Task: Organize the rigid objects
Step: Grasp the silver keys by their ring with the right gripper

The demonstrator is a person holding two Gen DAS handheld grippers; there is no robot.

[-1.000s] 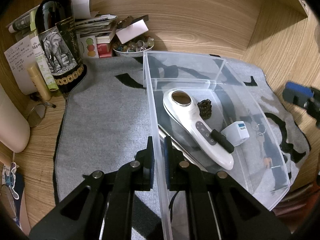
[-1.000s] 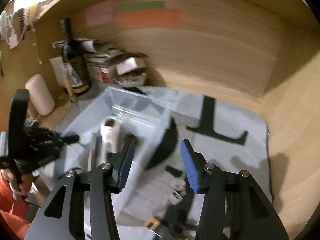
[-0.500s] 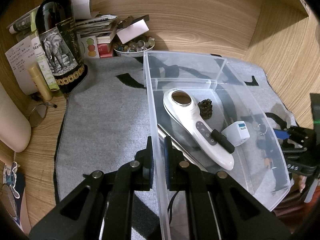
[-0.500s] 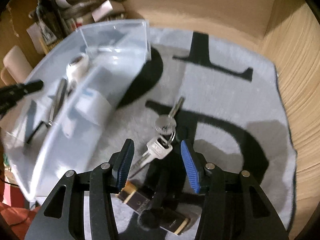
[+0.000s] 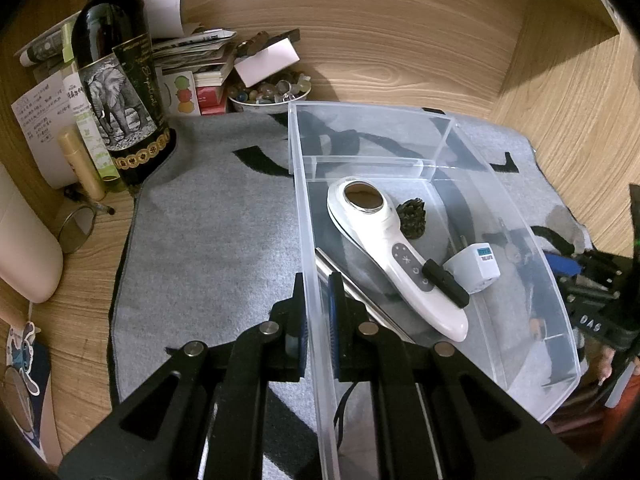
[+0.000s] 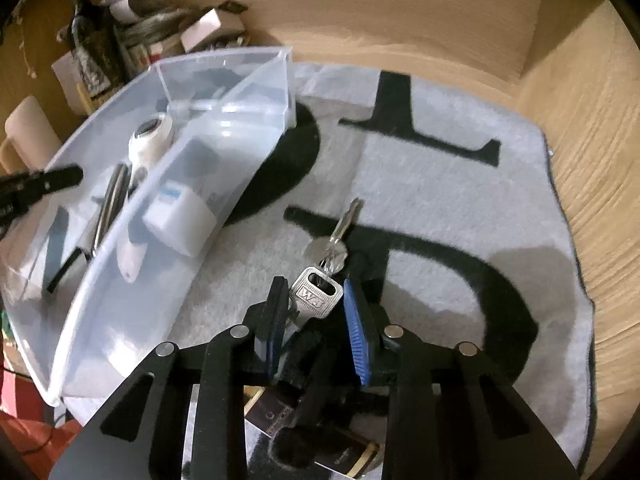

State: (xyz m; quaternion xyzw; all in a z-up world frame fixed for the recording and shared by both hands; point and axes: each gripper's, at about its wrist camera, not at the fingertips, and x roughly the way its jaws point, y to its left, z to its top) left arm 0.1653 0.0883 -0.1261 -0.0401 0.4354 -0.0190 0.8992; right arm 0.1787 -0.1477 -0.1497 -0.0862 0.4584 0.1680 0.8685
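Jaws: left gripper (image 5: 316, 308) clamps bin wall (image 5: 310, 264); right gripper (image 6: 314, 312) spread around keys (image 6: 320, 288).

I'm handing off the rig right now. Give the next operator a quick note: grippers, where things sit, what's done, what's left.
Left gripper: shut on the near wall of the clear bin, steadying it.
Right gripper: open, fingers either side of the key bunch on the grey mat, not yet gripping.
Done: white handheld device, white charger cube, pinecone and a metal tool lie in the bin.
Left: close on the keys, move them into the bin. A dark object under the right gripper is unclear.
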